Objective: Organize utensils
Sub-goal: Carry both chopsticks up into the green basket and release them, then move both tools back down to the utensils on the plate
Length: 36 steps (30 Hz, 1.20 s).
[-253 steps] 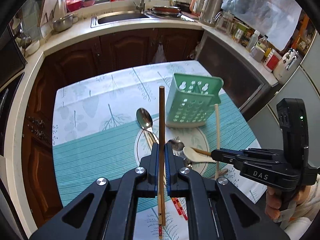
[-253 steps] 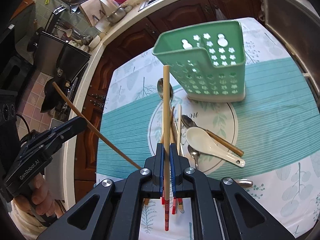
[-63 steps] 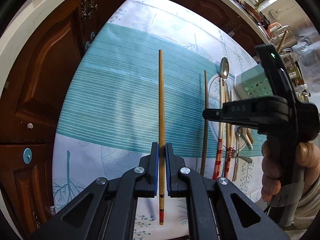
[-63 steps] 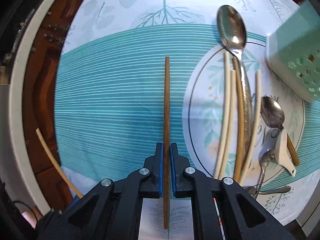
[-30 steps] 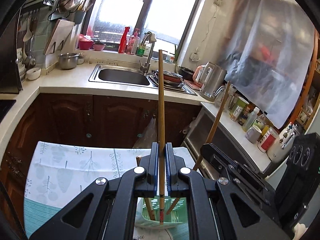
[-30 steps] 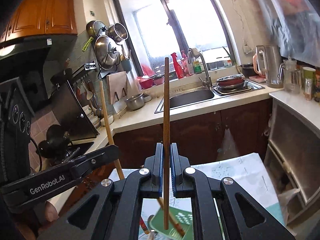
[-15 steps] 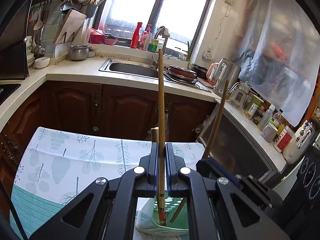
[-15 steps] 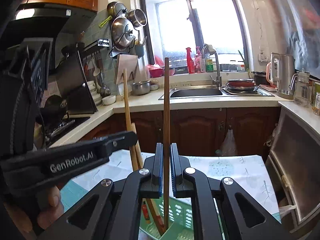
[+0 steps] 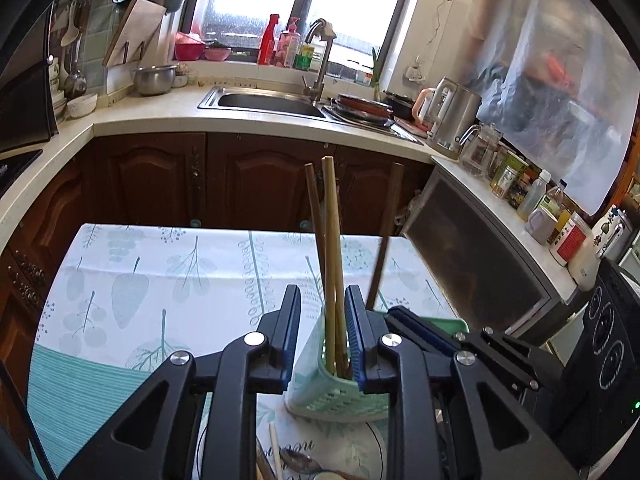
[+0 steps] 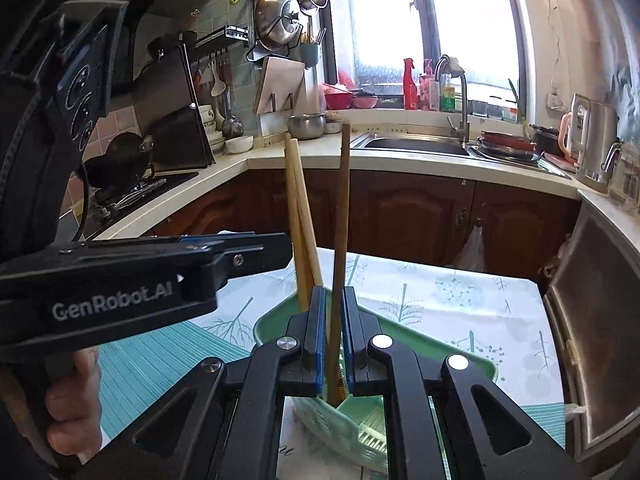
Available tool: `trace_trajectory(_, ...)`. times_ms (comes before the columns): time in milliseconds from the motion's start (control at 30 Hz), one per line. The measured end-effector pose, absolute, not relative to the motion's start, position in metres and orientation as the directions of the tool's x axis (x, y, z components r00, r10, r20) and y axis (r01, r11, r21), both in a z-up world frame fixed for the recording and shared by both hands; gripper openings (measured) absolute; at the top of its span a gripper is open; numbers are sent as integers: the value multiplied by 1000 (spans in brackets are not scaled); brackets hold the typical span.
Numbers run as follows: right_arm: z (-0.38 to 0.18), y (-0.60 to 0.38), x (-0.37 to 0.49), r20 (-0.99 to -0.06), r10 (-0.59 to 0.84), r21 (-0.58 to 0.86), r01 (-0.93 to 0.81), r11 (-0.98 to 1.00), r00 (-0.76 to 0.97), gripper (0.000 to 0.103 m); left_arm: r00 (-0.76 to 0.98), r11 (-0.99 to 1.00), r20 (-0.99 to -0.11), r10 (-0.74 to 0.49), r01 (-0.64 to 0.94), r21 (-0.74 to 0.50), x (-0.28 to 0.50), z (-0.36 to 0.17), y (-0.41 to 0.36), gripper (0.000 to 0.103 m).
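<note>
The green perforated utensil holder [image 9: 336, 396] stands on the table just under both grippers. My left gripper [image 9: 322, 300] is over it and its jaws are opening. A pale bamboo chopstick [image 9: 330, 248] stands loose between them beside a dark chopstick [image 9: 314, 208], both with their lower ends in the holder. My right gripper [image 10: 332, 300] hovers over the holder's rim [image 10: 280, 316]. Its jaws are opening too: a dark brown chopstick [image 10: 342, 200] stands between the pads with a thin gap, its lower end in the holder. The left gripper [image 10: 276, 252] sits close on the left.
A metal spoon [image 9: 300, 466] and a cream chopstick [image 9: 274, 448] lie on the plate in front of the holder. The leaf-print tablecloth [image 9: 160, 280] spreads left and behind. Dark cabinets and the sink counter [image 9: 272, 100] stand beyond the table. A person's hand [image 10: 72, 400] grips the left tool.
Both grippers have come down onto the holder and the chopsticks have sunk into it. The left jaws have spread apart, and the right jaws have parted slightly.
</note>
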State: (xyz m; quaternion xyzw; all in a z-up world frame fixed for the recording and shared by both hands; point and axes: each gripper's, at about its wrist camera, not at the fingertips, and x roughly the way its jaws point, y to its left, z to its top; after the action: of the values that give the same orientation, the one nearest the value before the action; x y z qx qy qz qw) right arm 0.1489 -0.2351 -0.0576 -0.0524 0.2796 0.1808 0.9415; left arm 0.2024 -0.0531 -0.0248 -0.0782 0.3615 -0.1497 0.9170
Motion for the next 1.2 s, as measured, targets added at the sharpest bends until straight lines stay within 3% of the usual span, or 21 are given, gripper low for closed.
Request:
trace_trajectory(267,-31,-230,140,-566,320,25,-372,928,760,8,637,947,-701,-320,189,-261,184,-24,-30,21)
trace_trajectory(567,-2,-220,98,-610,373,118,-385,915,699,8,508,971,-828,-239,120,-206,152,-54,14,21)
trace_trajectory(900,-44,-211,42,-735,398,246,-330,911,549,8,371,975,-903,-219,57,-213,111,-96,46,21)
trace_trajectory(1200,-84,-208,23,-817,425,345,-260,902,390,13,165,948,-934,-318,82,-308,96,-147,43,19)
